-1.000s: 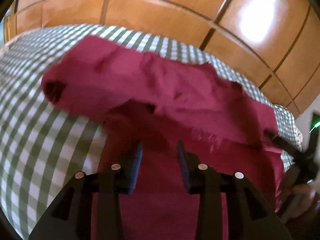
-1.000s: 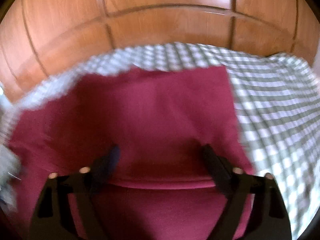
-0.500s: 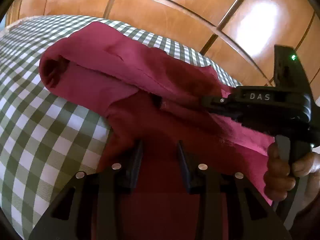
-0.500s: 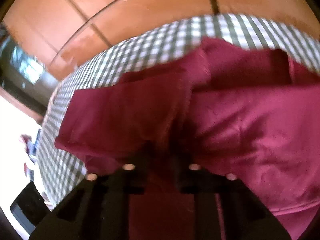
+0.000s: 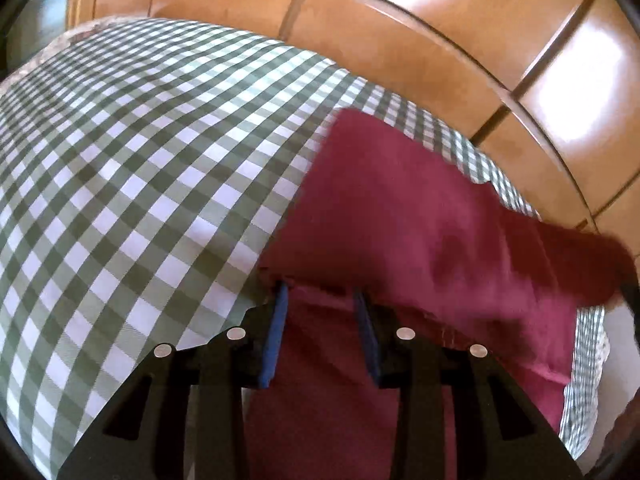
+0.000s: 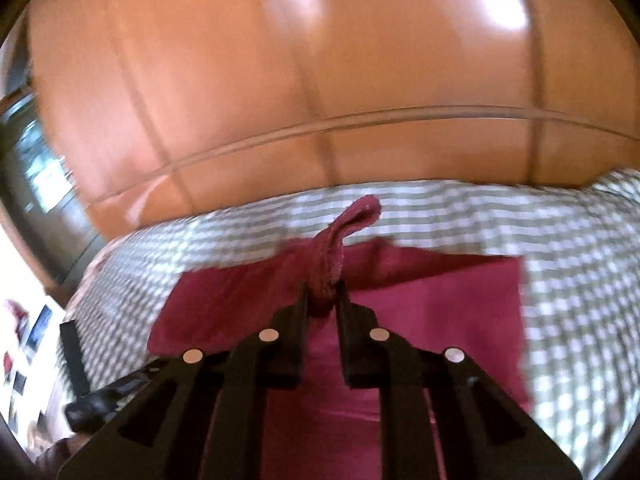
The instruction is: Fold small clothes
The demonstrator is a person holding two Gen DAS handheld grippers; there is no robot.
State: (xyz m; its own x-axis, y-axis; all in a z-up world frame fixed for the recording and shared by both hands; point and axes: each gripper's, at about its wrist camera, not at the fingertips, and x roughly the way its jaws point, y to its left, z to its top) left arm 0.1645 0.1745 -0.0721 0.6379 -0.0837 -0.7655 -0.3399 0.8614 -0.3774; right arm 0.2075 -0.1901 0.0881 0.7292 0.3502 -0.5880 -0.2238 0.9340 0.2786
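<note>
Right gripper [image 6: 322, 286] clamped on maroon garment [image 6: 420, 312] hem, lifted off checkered tablecloth [image 5: 140, 160]. Left gripper [image 5: 320, 300] part-open; grip unclear under the fold.

no readable text, no labels, no brand marks, no numbers or signs on anything in either wrist view, right view motion-blurred

tongs [image 5: 320, 300]: black frames | blue pads | silver screw heads
</note>
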